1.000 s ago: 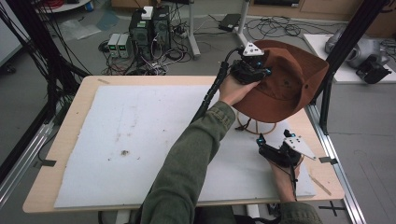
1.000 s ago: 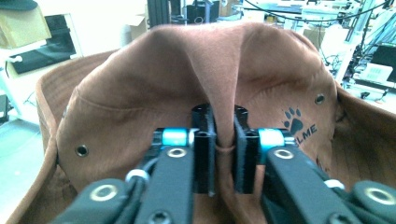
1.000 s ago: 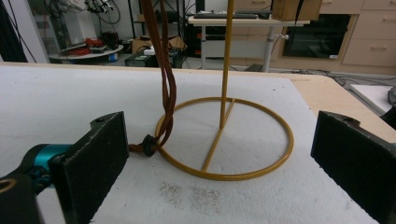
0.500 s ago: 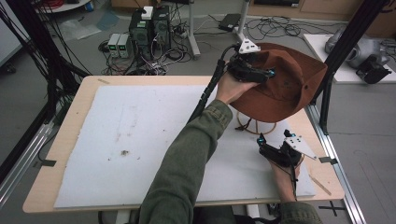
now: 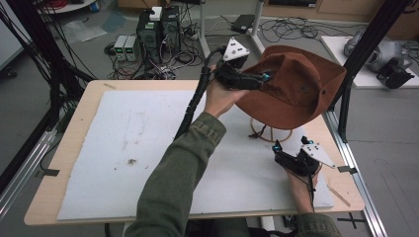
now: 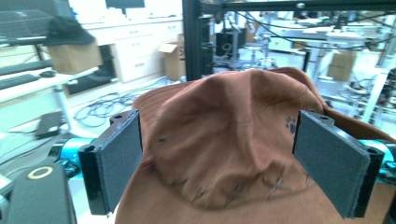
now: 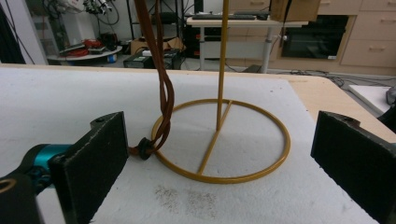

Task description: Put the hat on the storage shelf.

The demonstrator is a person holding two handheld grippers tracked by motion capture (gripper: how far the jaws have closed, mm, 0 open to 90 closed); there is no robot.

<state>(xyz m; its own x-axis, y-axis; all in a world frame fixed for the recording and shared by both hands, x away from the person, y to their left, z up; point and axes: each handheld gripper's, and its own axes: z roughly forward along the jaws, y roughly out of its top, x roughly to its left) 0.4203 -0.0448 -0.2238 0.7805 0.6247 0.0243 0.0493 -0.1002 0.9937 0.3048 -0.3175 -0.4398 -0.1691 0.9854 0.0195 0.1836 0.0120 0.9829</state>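
Observation:
A brown wide-brimmed hat (image 5: 296, 84) sits on top of a thin gold wire stand (image 5: 269, 134) at the table's right rear. My left gripper (image 5: 264, 78) is raised at the hat's left side. In the left gripper view the left gripper (image 6: 217, 158) is open, with the hat's dented crown (image 6: 224, 126) between its wide-set pads. My right gripper (image 5: 290, 144) rests open on the mat just in front of the stand. The right gripper (image 7: 219, 172) faces the stand's ring base (image 7: 224, 178) and pole (image 7: 223, 60). The hat's brown chin cord (image 7: 163, 93) hangs down to the ring's left edge.
A white mat (image 5: 148, 148) covers most of the wooden table (image 5: 79, 128). A black frame post (image 5: 346, 98) rises at the right rear corner, close to the hat. Computers and cables (image 5: 158, 34) lie on the floor beyond the far edge.
My left gripper has drawn back to the left and slightly down along the hat. The hat has tipped so its crown faces up more. The right gripper has not moved.

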